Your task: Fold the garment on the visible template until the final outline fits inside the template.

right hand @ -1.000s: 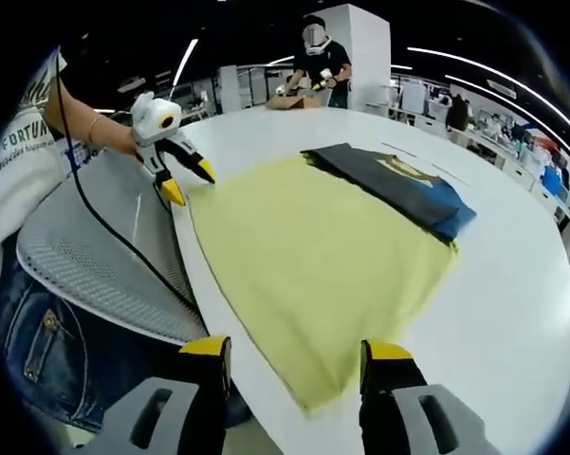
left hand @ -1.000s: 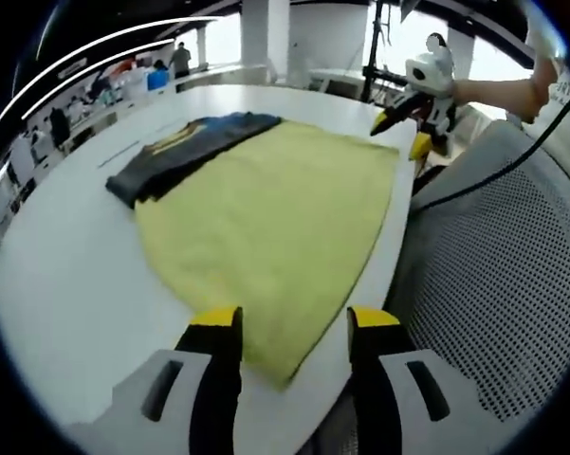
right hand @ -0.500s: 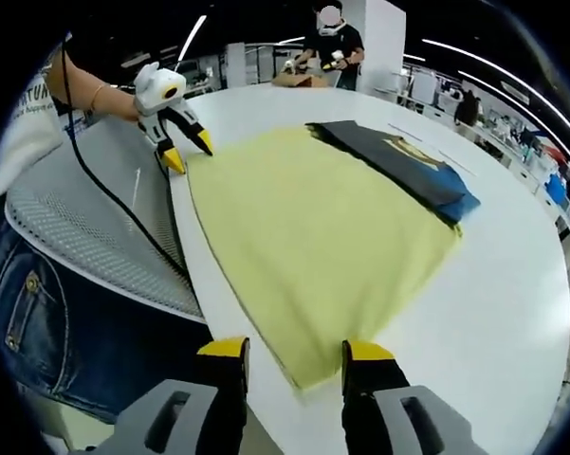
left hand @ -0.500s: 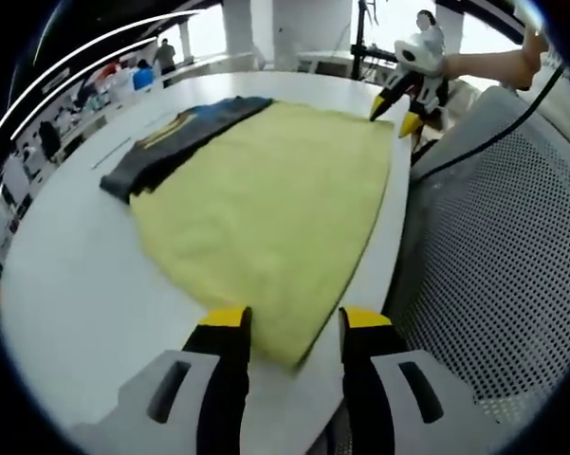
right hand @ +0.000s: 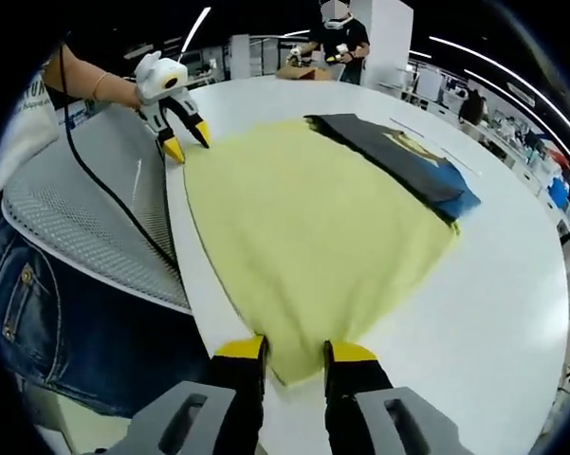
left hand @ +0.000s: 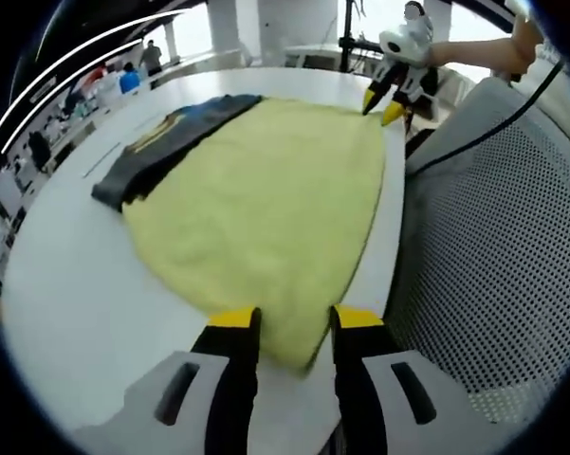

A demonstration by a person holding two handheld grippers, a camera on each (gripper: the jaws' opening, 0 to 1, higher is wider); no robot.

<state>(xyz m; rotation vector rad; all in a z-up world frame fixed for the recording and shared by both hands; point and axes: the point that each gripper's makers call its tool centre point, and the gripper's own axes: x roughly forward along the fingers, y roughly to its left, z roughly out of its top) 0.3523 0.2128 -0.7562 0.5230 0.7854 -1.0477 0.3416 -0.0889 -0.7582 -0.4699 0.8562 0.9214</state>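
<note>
A yellow garment [left hand: 266, 190] lies spread flat on the white table [left hand: 66, 284], one long edge along the table's rim. My left gripper [left hand: 294, 327] is open, its jaws half closed around one near corner of the cloth. My right gripper [right hand: 295, 353] is open in the same way, with the other corner of the yellow garment [right hand: 303, 218] between its jaws. Each gripper appears in the other's view at the far corner: the right gripper [left hand: 380, 111] and the left gripper [right hand: 189, 147]. A dark folded garment [left hand: 171, 142] with blue and a yellow print lies along the far side.
A grey mesh chair back [left hand: 493, 237] presses against the table edge beside the cloth, and it also appears in the right gripper view [right hand: 85, 209]. The person's jeans [right hand: 38, 313] are close behind it. Another person [right hand: 337, 33] stands at the table's far end.
Both grippers moved forward onto the yellow garment's corners, and their jaws narrowed from wide open to about half that gap. The cloth has not shifted.
</note>
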